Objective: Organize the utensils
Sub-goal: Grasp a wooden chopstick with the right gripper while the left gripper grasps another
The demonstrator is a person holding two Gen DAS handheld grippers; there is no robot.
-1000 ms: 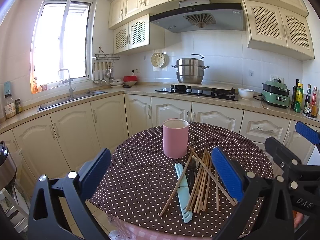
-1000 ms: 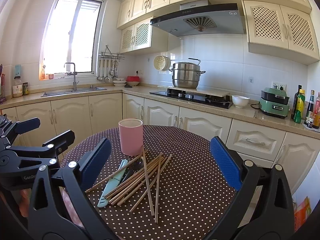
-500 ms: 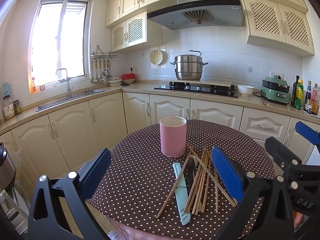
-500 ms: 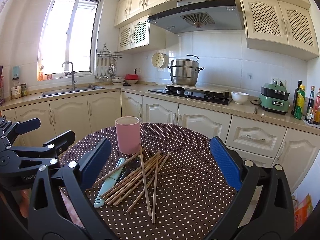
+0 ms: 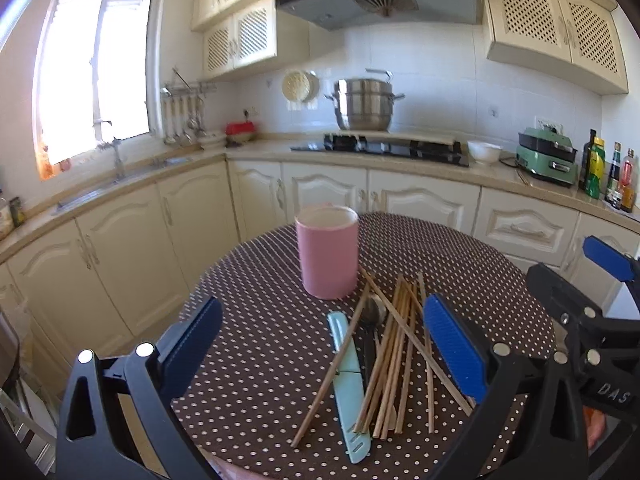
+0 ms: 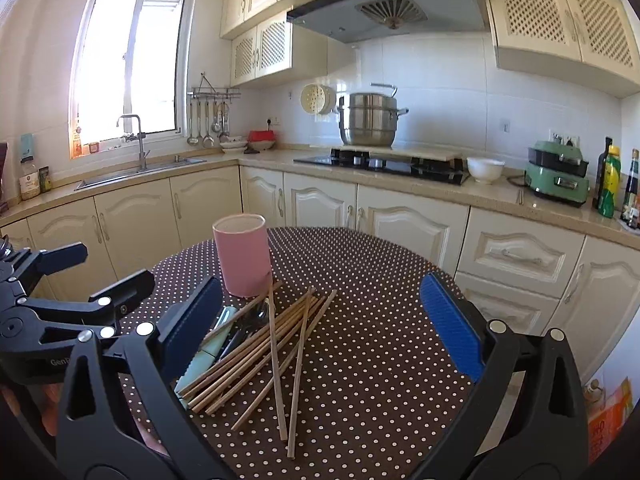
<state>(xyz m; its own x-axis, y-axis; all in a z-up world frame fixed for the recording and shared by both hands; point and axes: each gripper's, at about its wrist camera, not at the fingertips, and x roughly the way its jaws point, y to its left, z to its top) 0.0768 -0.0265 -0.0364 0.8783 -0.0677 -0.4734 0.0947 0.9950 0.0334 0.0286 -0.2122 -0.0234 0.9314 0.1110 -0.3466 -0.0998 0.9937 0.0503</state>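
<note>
A: Chopsticks [image 5: 394, 344] in loose heap on round worktop [image 5: 256, 320], brown cloth w/ white dots. Fanned out, some crossing. Just in front of pink cup [image 5: 327, 251], which stands upright; farthest tips reach cup base.

B: Other pieces in heap?

A: Pale teal knife [image 5: 347, 376] on left edge of heap, one stick lying across it. Dark spoon [image 5: 372, 312] betw. knife and sticks, bowl end toward cup, partly buried.

B: Left tongs [image 5: 322, 344]?

A: Spread wide, nothing betw. blue pads [image 5: 452, 348]. Hovering above near edge of worktop, knife and most of heap framed betw. pads. No contact.

B: Right tongs [image 6: 324, 320]?

A: Also wide, holding nothing. Heap sits toward its left pad [image 6: 192, 324] in right wrist view; knife partly hidden behind that pad. Apart from sticks.

B: Tongs relative to each other?

A: Side by side at near edge. Each visible in other's view: right tongs [image 5: 592, 280] at far right, left tongs [image 6: 60, 280] at far left.

B: Background?

A: Steel pot [image 6: 370, 120] on hob, white bowl [image 6: 485, 169] and green appliance [image 6: 557, 174] on back counter. Sink [image 6: 136, 168] under window.
</note>
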